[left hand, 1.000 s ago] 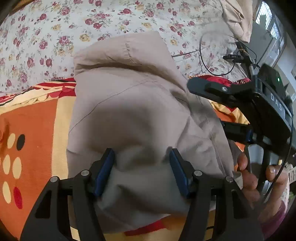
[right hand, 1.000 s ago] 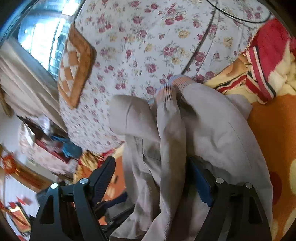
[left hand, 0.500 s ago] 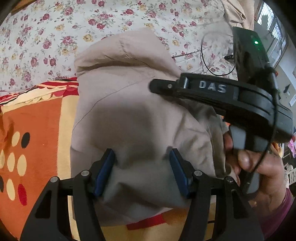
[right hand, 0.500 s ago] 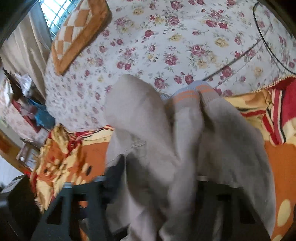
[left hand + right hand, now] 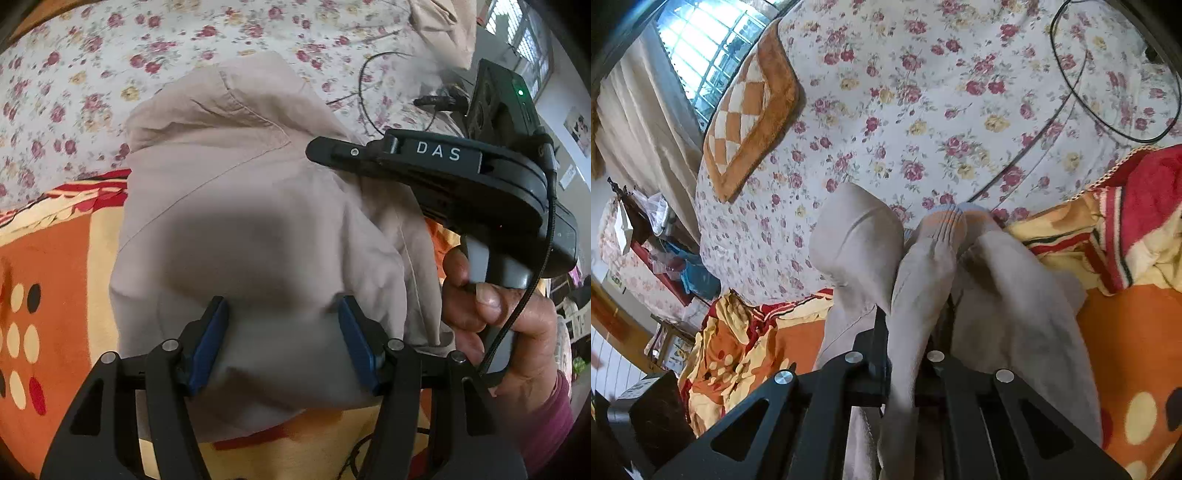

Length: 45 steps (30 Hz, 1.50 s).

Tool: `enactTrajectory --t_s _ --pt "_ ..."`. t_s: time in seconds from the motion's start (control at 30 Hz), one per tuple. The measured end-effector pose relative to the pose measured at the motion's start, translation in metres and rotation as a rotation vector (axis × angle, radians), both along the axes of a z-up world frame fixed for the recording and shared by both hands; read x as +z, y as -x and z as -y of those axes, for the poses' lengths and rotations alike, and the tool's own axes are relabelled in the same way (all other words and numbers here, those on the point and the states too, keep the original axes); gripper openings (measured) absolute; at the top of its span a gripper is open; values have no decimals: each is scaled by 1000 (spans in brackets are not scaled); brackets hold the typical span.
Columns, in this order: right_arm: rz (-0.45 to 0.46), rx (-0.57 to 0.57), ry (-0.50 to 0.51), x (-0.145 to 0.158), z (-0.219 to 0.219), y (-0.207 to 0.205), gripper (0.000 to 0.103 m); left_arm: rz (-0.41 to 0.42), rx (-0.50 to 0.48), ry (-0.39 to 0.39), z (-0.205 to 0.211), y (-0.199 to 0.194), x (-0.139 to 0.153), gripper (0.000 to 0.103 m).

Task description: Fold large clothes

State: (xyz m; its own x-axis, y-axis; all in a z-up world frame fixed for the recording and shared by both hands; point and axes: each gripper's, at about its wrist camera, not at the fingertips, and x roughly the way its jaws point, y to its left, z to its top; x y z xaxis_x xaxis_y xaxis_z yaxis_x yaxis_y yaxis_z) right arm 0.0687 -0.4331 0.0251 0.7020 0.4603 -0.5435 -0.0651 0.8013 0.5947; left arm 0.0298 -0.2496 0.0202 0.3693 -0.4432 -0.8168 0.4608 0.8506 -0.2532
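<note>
Beige jacket point(image 5: 236, 206) still bunched – fold barely begun. Left gripper point(image 5: 282, 341) is bracketing a thick wad, right gripper point(image 5: 911, 325) is pinching the sleeve point(image 5: 923, 280) tight; flattening & folding are remaining.

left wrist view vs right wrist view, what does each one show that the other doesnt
Only the left wrist view shows the right gripper from outside, the hand on its handle, and the left gripper around a thick fold. Only the right wrist view shows the striped cuffs, the checkered cushion and the window. Both show the beige jacket, floral sheet and orange blanket.
</note>
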Motion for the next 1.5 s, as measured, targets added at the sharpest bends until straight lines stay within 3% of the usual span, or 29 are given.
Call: enactTrajectory --t_s 0.23,0.37,0.43,0.53,0.7,0.83,0.97,1.1,1.2,1.27,1.37,1.5 --pt "-10 -94 -58 -8 37 14 4 -5 -47 22 12 3 14 61" --pt "-117 -129 -70 -44 51 8 4 -4 27 37 -5 -13 20 62" --pt "-137 -128 -105 -52 55 6 5 6 64 2 -10 -25 18 62" --pt "-145 -133 -87 -41 56 6 22 35 107 -68 -13 -42 12 62" --pt "-90 -177 92 4 46 15 36 27 145 -124 -12 -72 0 62" --pt "-22 -104 169 36 28 13 36 22 165 -143 -9 -97 -8 65" --pt "-70 24 182 28 -2 -14 35 -5 203 -134 -8 -117 -15 66" --pt "-143 -19 205 1 -6 -52 31 -25 228 -128 -7 -130 -23 68" --pt "-192 -125 227 -23 9 -74 25 -57 243 -114 -7 -135 -36 76" --pt "-222 -176 242 -40 20 -84 14 -89 273 -78 -12 -137 -46 82" --pt "-257 -185 220 -59 28 -90 14 -113 289 -38 -19 -134 -52 83" --pt "-232 -173 195 -41 38 -72 21 -95 270 -35 -35 -116 -40 83"
